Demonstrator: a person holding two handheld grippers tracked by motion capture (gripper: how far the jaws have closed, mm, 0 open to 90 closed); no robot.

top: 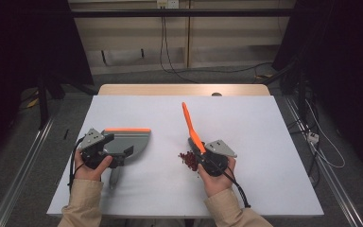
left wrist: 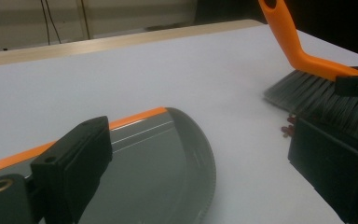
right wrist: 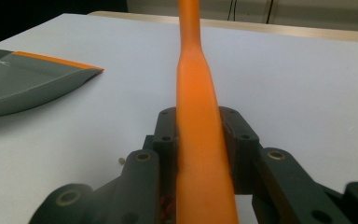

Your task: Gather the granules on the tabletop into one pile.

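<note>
One grey dustpan (top: 127,142) lies beside red bits (top: 188,160), brush (top: 190,126) between.

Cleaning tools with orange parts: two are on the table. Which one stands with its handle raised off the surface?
The brush, clamped in the right gripper, angles its orange handle upward. The grey dustpan lies flat, with an orange strip along one edge.
</note>
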